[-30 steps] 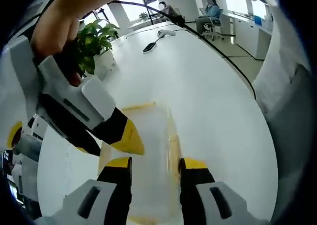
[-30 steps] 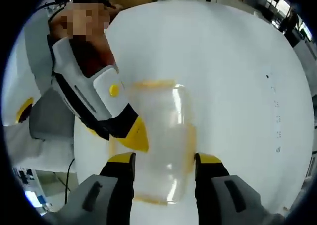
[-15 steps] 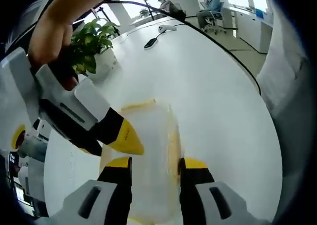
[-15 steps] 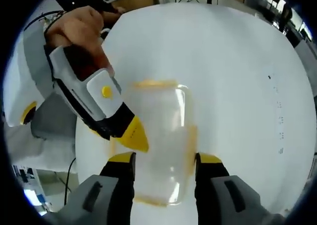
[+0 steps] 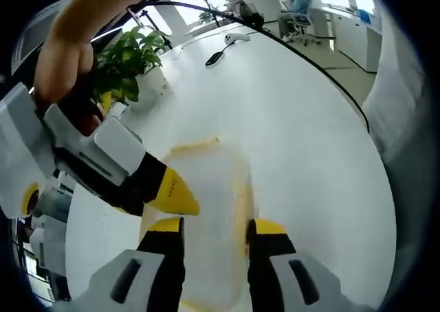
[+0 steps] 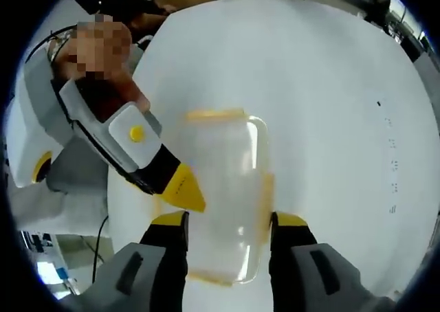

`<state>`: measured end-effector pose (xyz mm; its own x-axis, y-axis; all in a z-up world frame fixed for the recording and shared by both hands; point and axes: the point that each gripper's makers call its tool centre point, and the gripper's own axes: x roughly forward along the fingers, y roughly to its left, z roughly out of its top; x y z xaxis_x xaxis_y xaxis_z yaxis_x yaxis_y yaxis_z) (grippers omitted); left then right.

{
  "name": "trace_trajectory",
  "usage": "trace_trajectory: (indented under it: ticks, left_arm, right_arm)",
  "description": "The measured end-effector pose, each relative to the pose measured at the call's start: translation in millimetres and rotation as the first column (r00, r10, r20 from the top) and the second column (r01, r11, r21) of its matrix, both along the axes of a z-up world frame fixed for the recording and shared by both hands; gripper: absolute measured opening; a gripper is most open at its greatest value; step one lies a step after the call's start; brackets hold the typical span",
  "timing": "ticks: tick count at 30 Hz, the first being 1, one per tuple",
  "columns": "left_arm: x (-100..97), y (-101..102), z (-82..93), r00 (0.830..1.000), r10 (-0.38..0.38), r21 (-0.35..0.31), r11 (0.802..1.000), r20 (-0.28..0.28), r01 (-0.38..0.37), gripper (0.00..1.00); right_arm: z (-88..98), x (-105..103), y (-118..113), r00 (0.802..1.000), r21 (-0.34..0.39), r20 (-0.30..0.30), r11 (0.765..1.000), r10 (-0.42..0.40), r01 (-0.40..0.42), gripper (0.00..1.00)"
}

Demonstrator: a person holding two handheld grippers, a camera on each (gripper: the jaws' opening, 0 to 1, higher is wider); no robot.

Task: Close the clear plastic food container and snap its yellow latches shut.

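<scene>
The clear food container (image 6: 223, 195) is lying lidded on the white desk (image 6: 330, 106). Both the left tool (image 5: 212, 228) and the right tool (image 6: 227, 223) are straddling it, jaws parted, neither gripping.

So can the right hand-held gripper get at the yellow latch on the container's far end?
Probably yes: the far latch lies uncovered beyond the right hand-held gripper, and the left hand-held gripper sits off to the side.

Both views close above the clear container (image 5: 210, 216) (image 6: 223, 195), facing opposite ways.

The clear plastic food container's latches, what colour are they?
Yellow latches, clearest in the right gripper view.
</scene>
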<state>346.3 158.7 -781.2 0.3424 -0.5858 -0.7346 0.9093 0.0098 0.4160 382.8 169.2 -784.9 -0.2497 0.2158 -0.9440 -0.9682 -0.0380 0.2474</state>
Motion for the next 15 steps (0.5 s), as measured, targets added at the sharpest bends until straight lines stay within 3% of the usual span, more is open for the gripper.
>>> trace_trajectory:
  ticks: [1, 5, 6, 15]
  left_arm:
    - [-1.0, 0.6, 1.7, 1.000, 0.000, -0.011, 1.000, -0.007, 0.000, 0.28]
    - [0.3, 0.5, 1.6, 1.000, 0.004, -0.003, 1.000, -0.001, -0.004, 0.25]
    - [2.5, -3.3, 6.0, 1.000, -0.001, -0.023, 1.000, 0.020, 0.002, 0.25]
    - [1.8, 3.3, 7.4, 1.000, -0.013, -0.005, 1.000, 0.015, 0.013, 0.26]
  right_arm:
    - [2.6, 5.6, 7.8, 1.000, 0.031, 0.019, 1.000, -0.004, 0.003, 0.41]
    - [10.6, 5.6, 3.0, 1.000, 0.028, 0.014, 1.000, -0.008, 0.008, 0.42]
    - [8.7, 5.2, 3.2, 1.000, 0.032, 0.013, 0.999, -0.012, 0.011, 0.42]
    - [5.6, 6.3, -7.9, 1.000, 0.001, 0.020, 1.000, -0.007, 0.007, 0.43]
